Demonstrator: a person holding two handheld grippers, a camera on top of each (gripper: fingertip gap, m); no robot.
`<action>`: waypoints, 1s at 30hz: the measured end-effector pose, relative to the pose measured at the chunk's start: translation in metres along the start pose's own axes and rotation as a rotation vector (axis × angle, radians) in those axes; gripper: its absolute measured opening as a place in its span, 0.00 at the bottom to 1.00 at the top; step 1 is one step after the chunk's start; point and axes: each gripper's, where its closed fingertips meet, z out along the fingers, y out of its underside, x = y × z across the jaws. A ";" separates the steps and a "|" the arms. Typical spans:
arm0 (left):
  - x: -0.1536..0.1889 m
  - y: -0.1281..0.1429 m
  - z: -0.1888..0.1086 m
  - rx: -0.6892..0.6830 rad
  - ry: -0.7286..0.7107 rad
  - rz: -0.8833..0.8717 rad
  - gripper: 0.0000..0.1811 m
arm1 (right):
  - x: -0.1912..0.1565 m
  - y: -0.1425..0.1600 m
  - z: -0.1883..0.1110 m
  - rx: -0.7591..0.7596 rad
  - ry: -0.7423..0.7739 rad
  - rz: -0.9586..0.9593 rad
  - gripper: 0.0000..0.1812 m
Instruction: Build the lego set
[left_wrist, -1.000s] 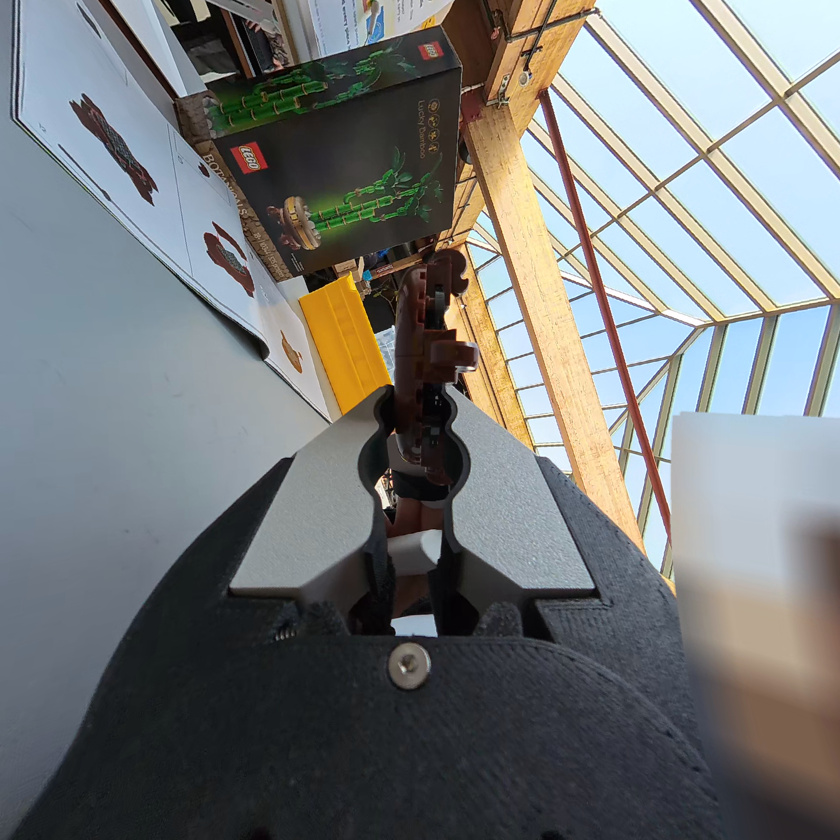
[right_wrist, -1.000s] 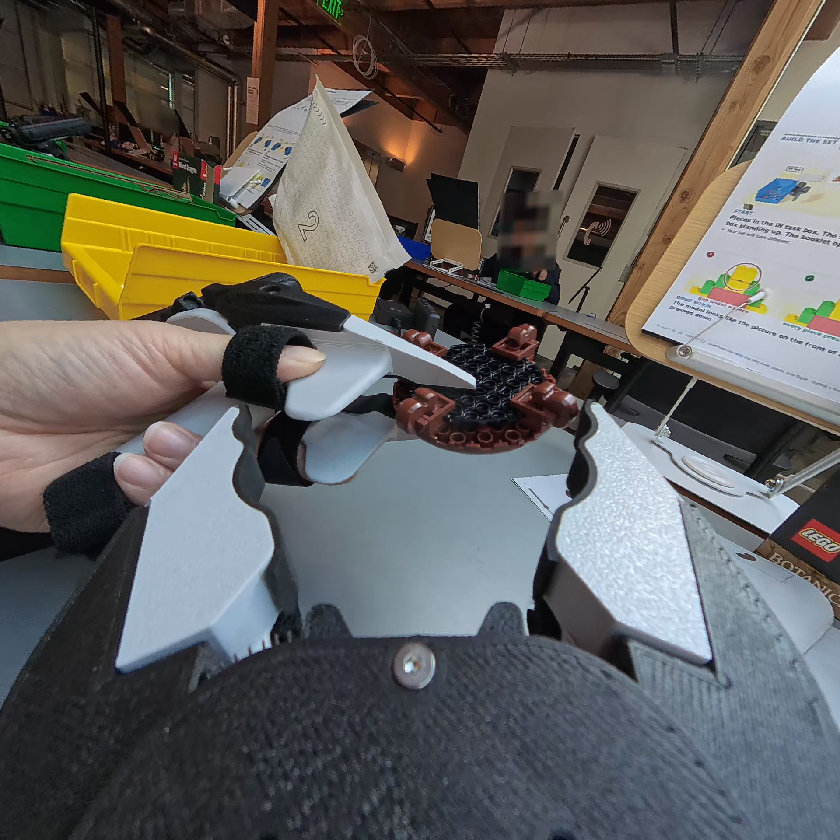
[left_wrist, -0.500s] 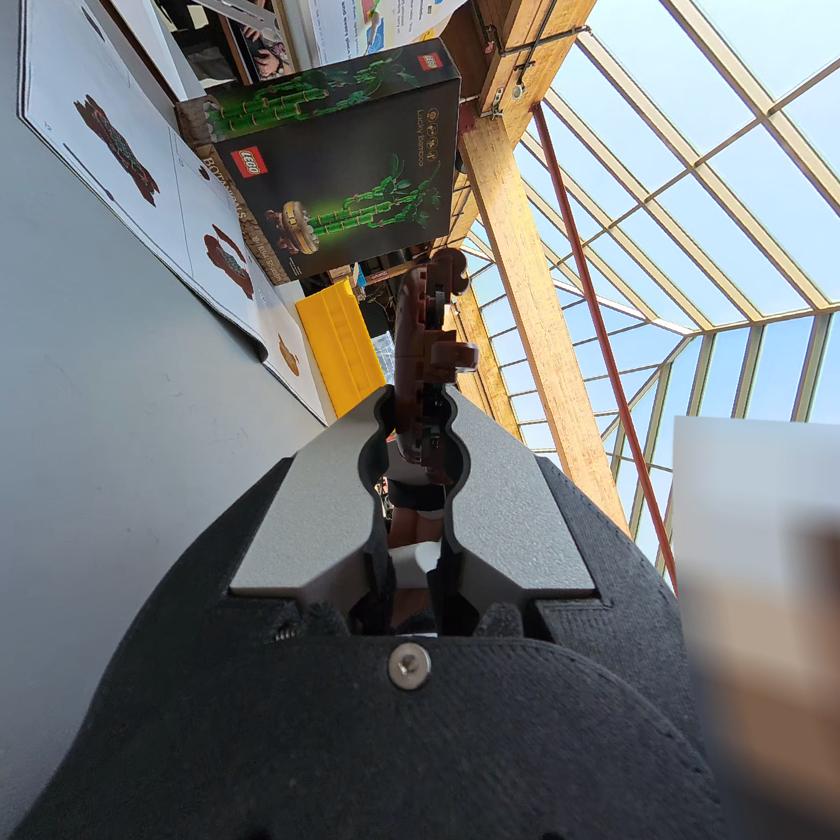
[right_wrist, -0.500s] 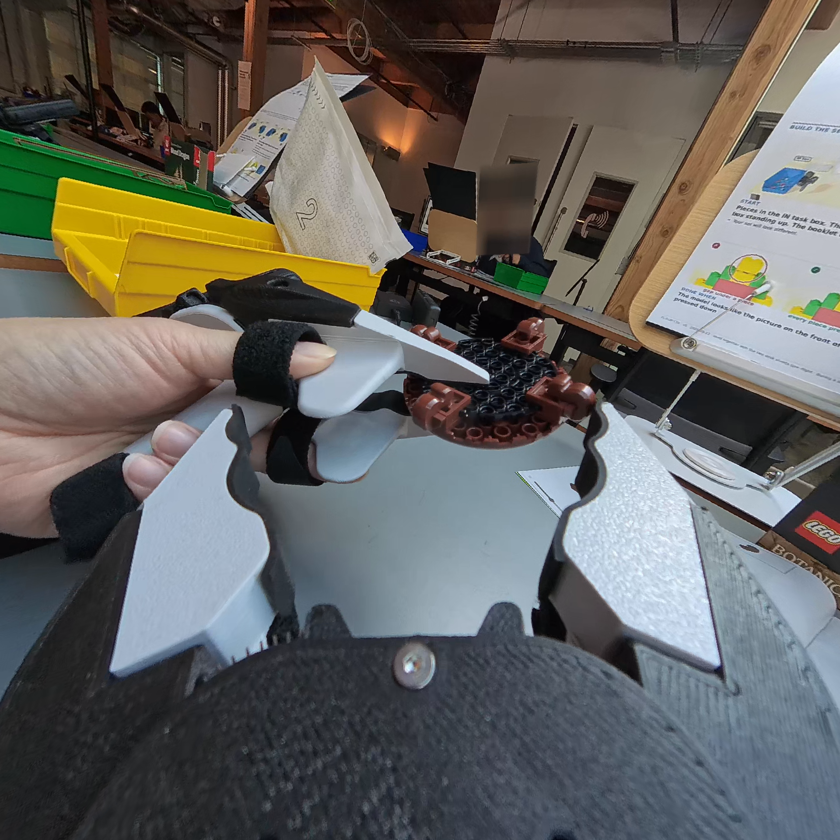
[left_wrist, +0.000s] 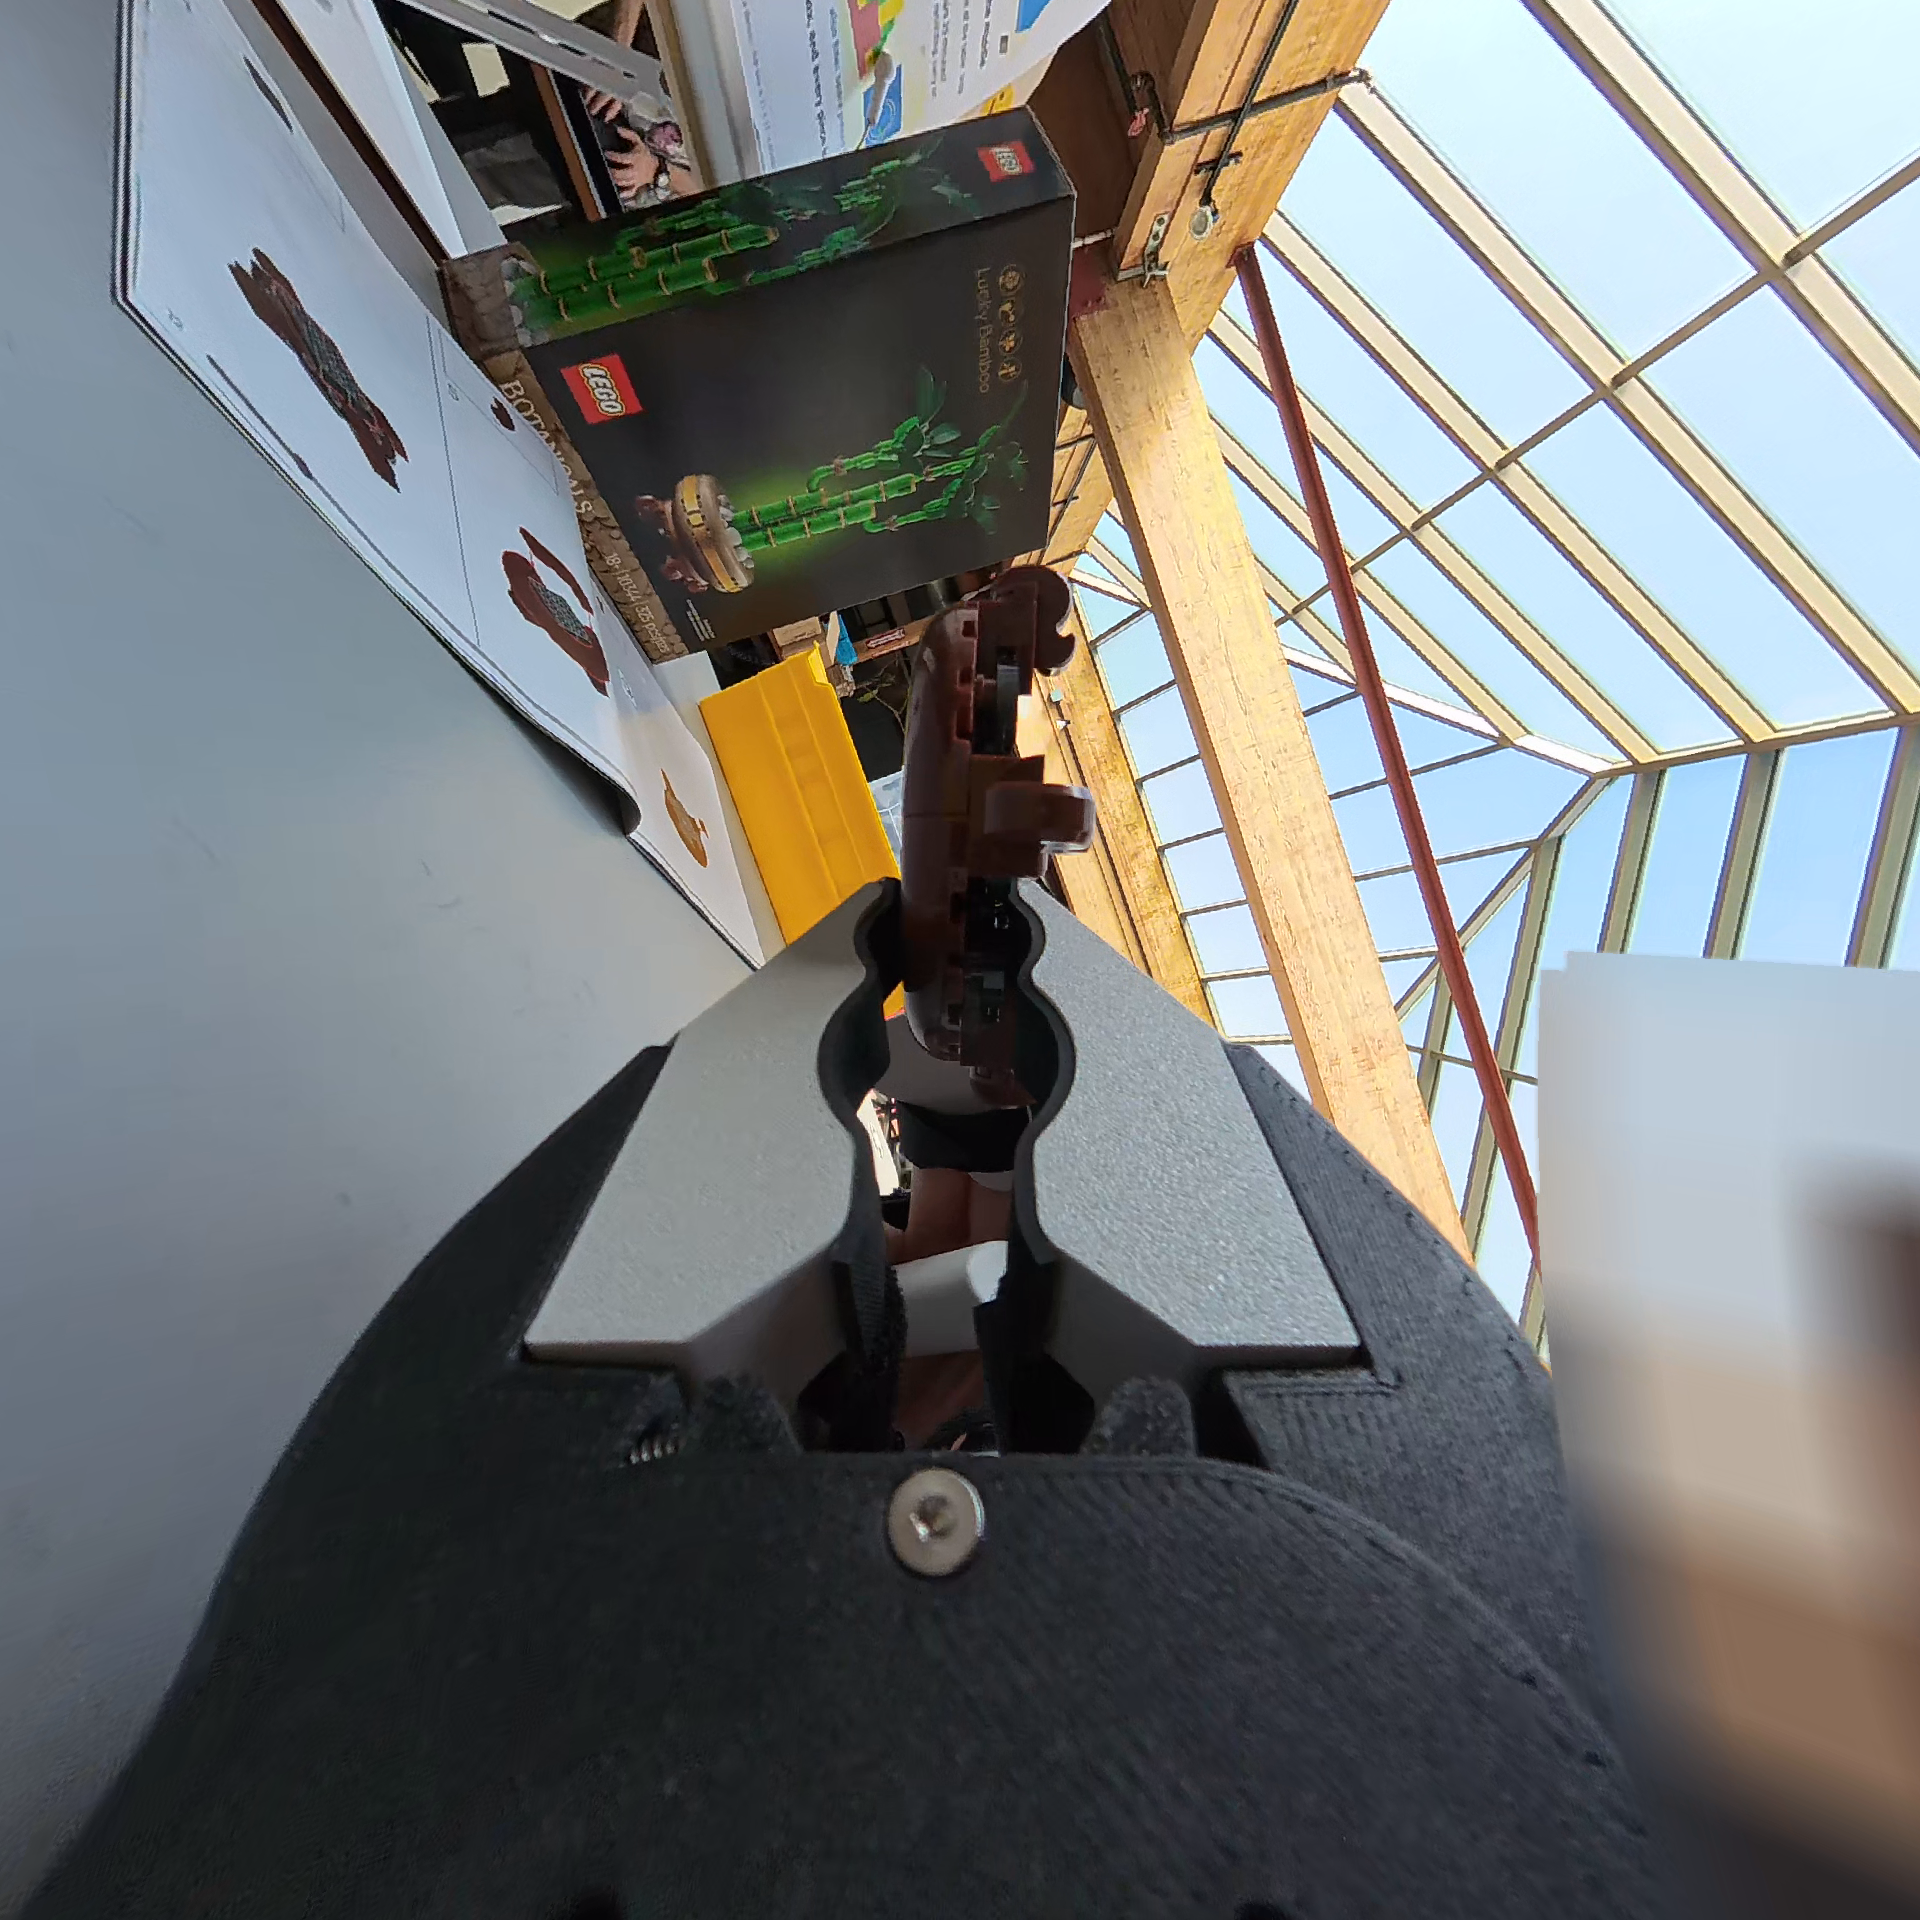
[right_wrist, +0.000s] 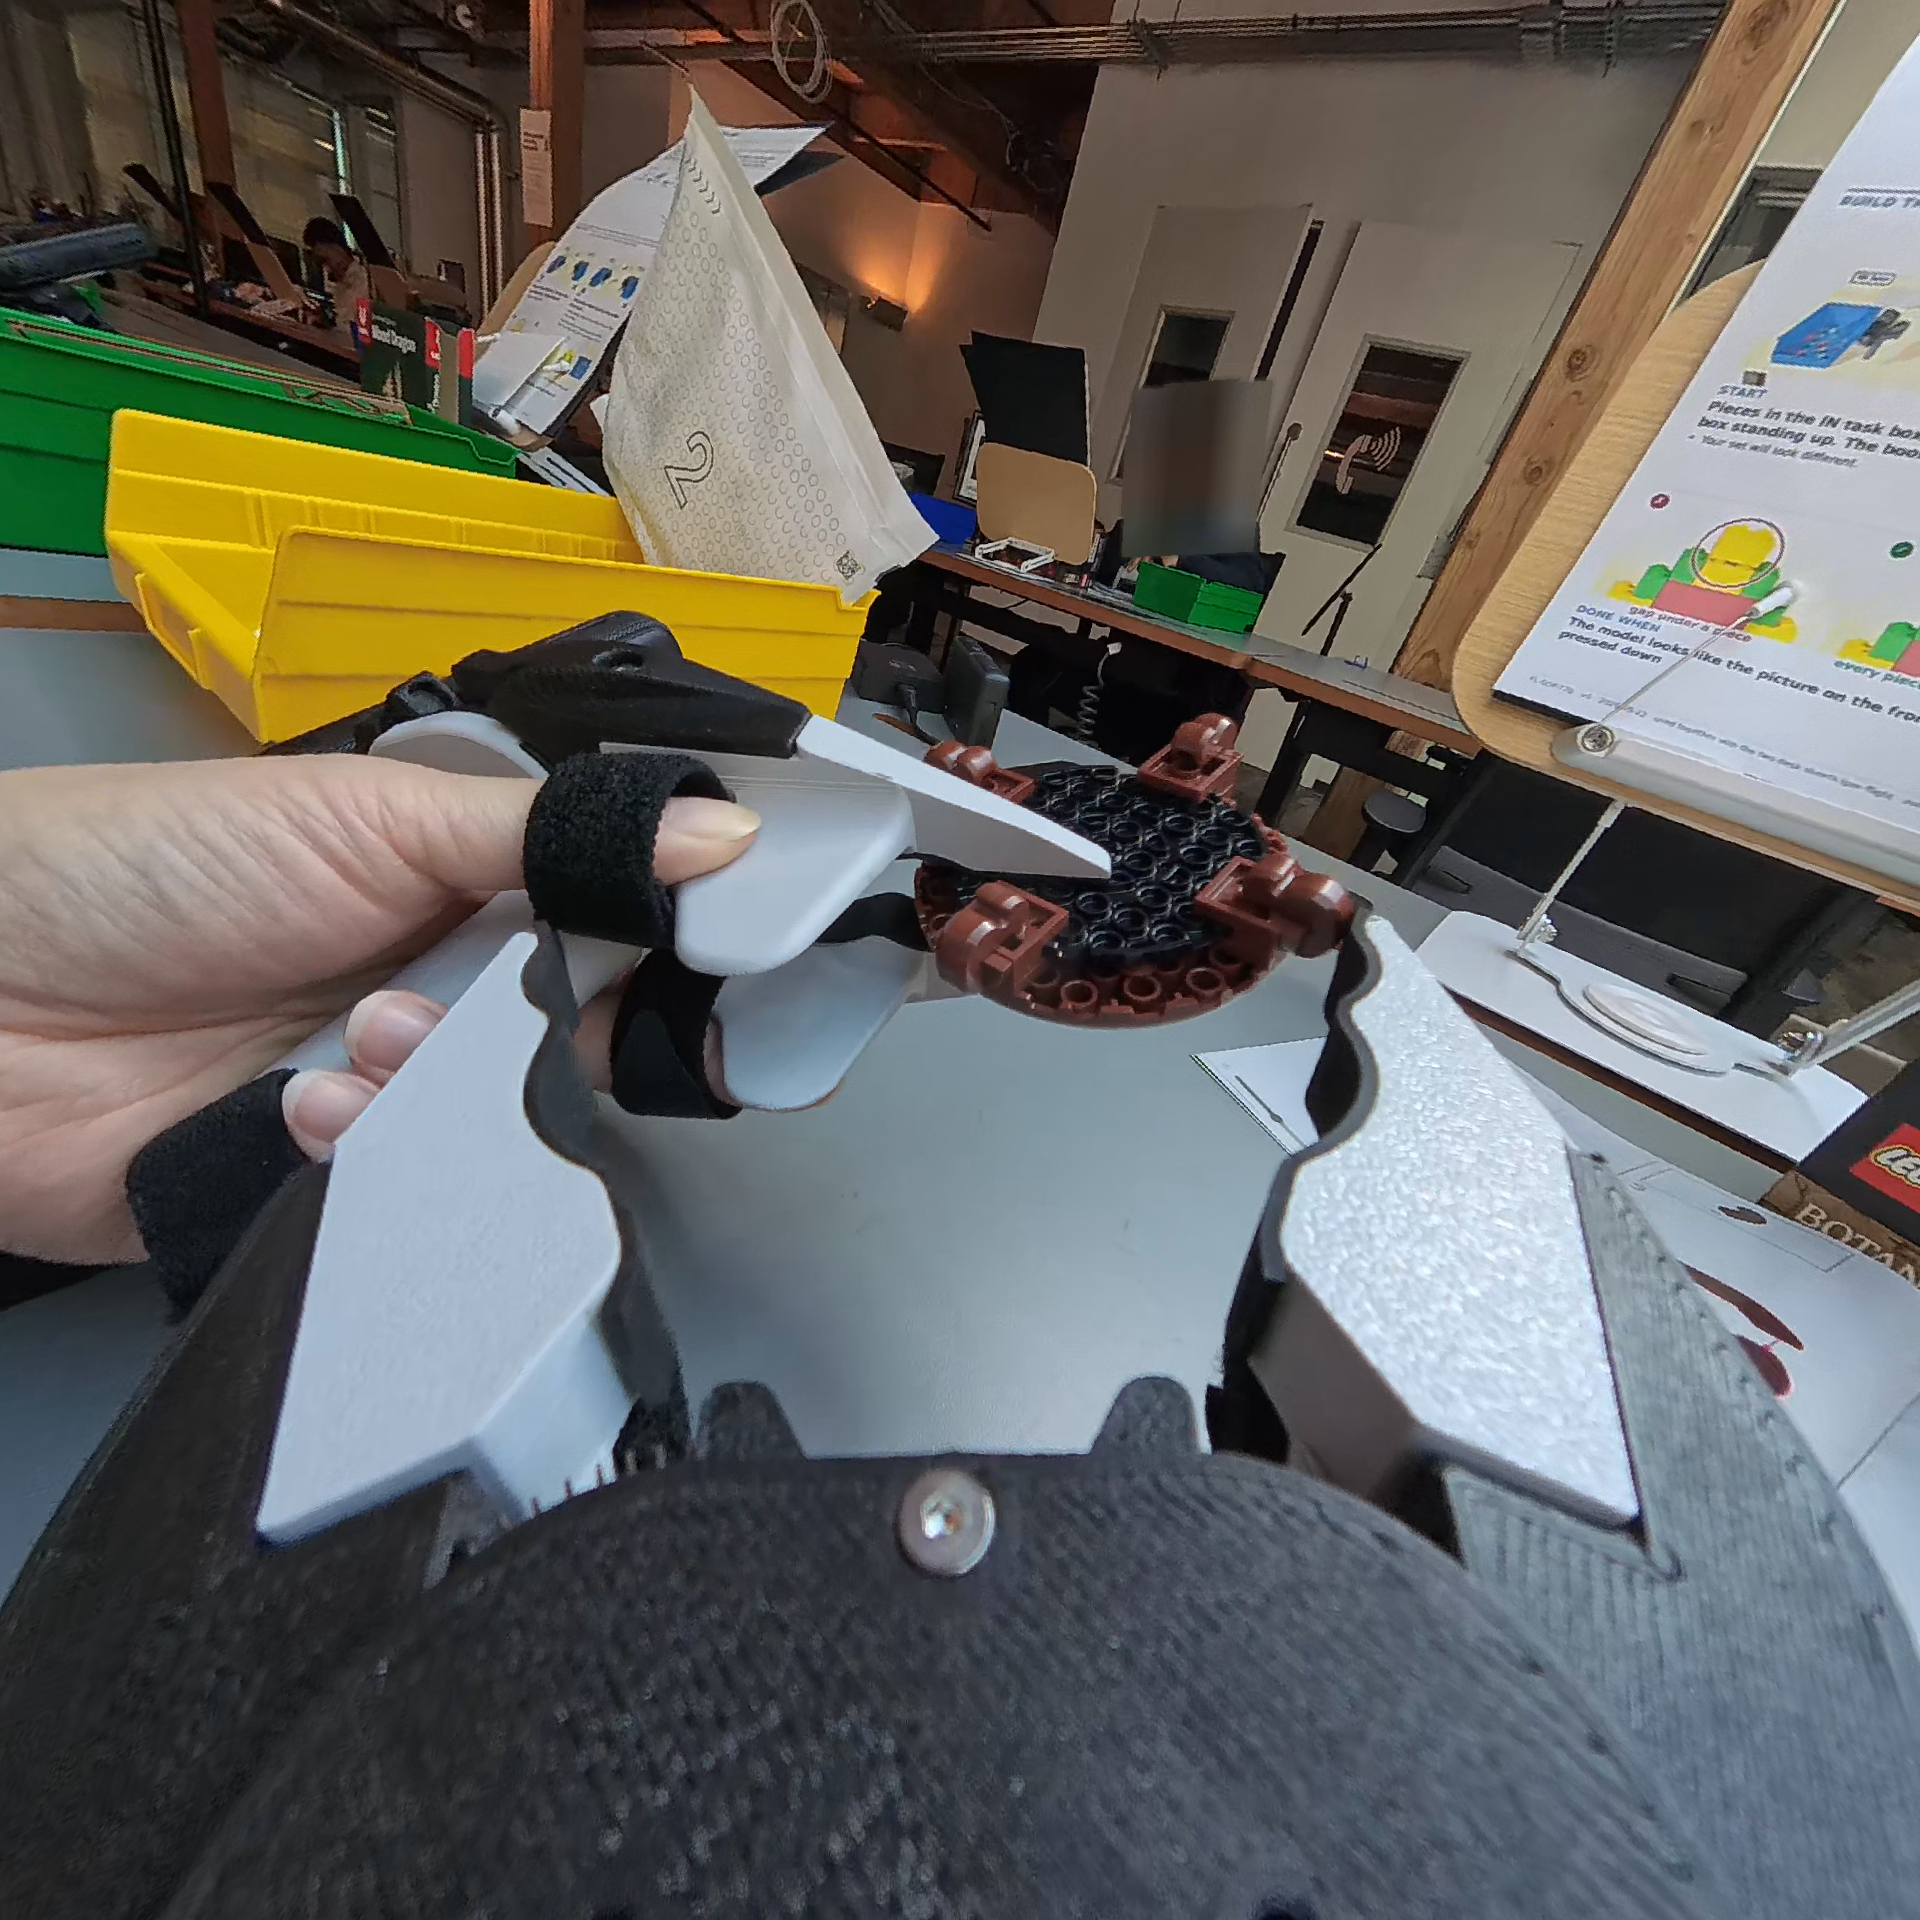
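Two grippers in play. Left gripper (left_wrist: 951, 971) clamped tight on the edge of the round brown lego base (left_wrist: 971, 831), which sticks out edge-on past its fingertips in the left wrist view. In the right wrist view the same left gripper (right_wrist: 1029, 914) comes in from the left, held by a hand (right_wrist: 208, 935) with black straps over the fingers; the lego base (right_wrist: 1132, 904) is held roughly level above the grey desk (right_wrist: 935, 1195), not touching it. Base top: black studded centre, four brown clip pieces spaced around the rim.

Right gripper (right_wrist: 956, 1039) spread wide, nothing between its fingers; its right fingertip is close to the near-right rim of the base, contact cannot be told.

Far left on the desk: yellow bin (right_wrist: 468, 623), green bin (right_wrist: 156, 436) behind it, a white numbered bag (right_wrist: 748, 416) standing in the yellow bin. Right: instruction sheet on a wooden board (right_wrist: 1766, 520). Left wrist view, tilted: open instruction booklet (left_wrist: 343, 416) flat on the desk, dark set box (left_wrist: 810, 416) standing just beyond it, yellow bin (left_wrist: 800, 790) farther on
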 end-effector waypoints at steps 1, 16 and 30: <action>-0.001 0.001 0.001 -0.003 0.003 -0.010 0.09 | 0.001 -0.001 -0.001 0.007 0.003 0.007 0.77; 0.001 0.001 0.002 -0.005 -0.001 0.048 0.09 | -0.002 0.001 0.002 -0.011 -0.002 -0.006 0.81; 0.000 -0.001 0.004 0.012 0.000 0.022 0.09 | 0.004 0.000 -0.001 0.005 -0.012 0.056 0.79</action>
